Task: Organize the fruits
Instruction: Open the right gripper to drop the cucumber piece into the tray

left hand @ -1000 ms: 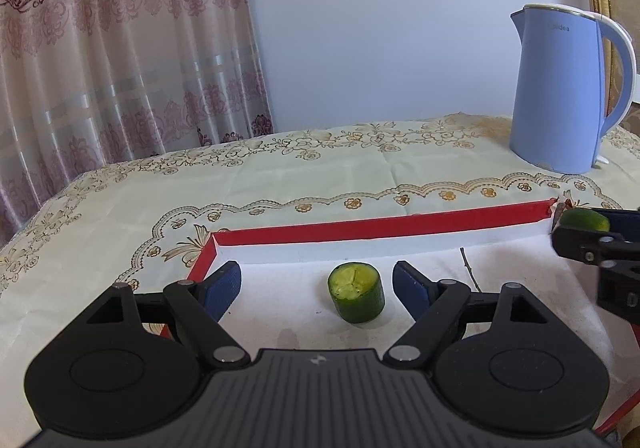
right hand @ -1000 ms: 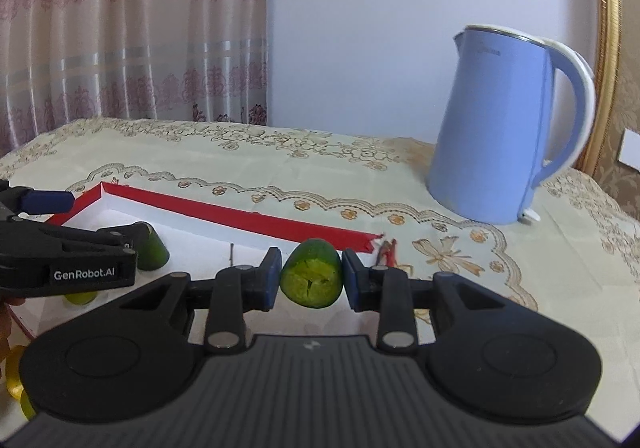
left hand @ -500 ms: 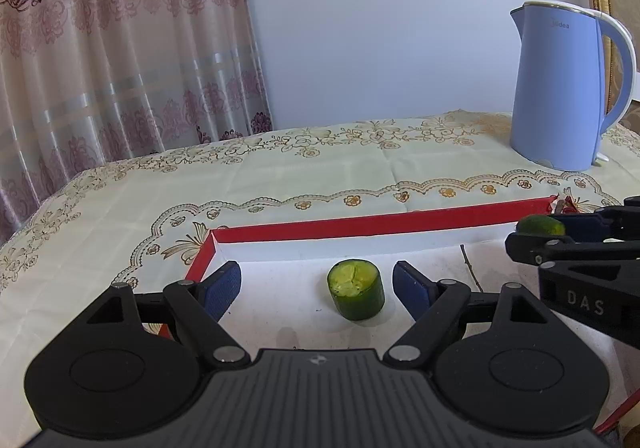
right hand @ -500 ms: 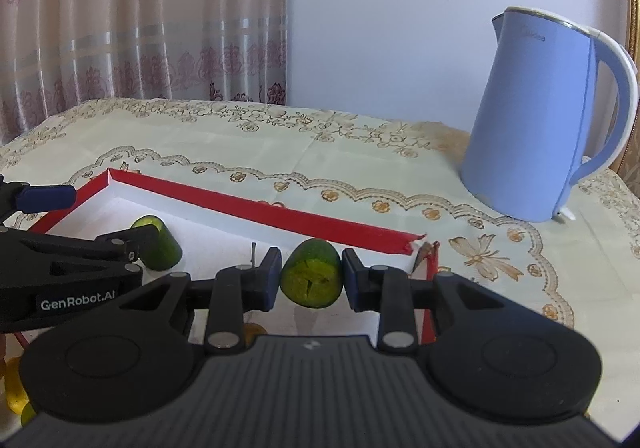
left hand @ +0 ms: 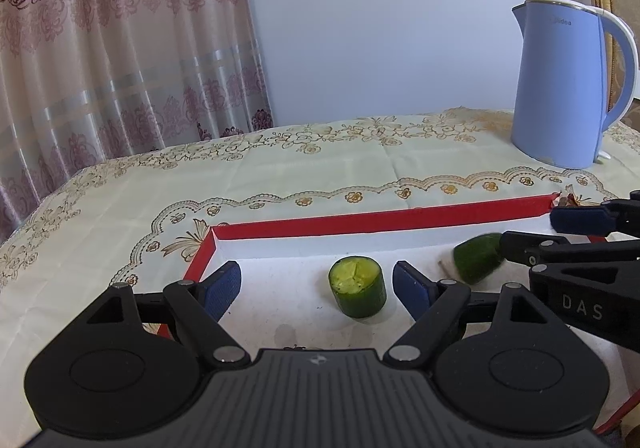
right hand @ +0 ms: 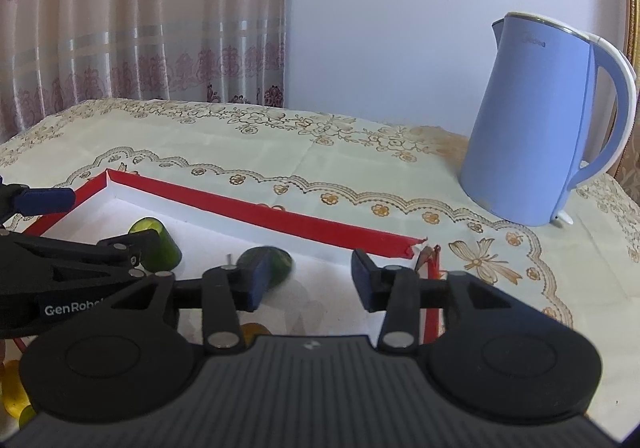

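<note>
Right wrist view: the right claw (right hand: 306,282) is opening, its green fruit piece (right hand: 276,263) blurred, dropping free by the left pad inside the red-rimmed tray (right hand: 256,214). Best to hold still until it settles. The left claw (left hand: 316,284) stands wide apart around an upright cut piece (left hand: 357,291).

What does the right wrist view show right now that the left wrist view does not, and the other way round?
Only the right wrist view shows the yellow pieces at its lower left edge and the right hand-held gripper from behind; its jaws are opening, nothing pressed between them. Only the left wrist view shows the cut top of the upright green piece face-on, standing between the pads of the open left hand-held gripper without touching them. Both show that piece, the second green piece blurred inside the red-rimmed tray, the blue kettle, the tablecloth and the curtain.
</note>
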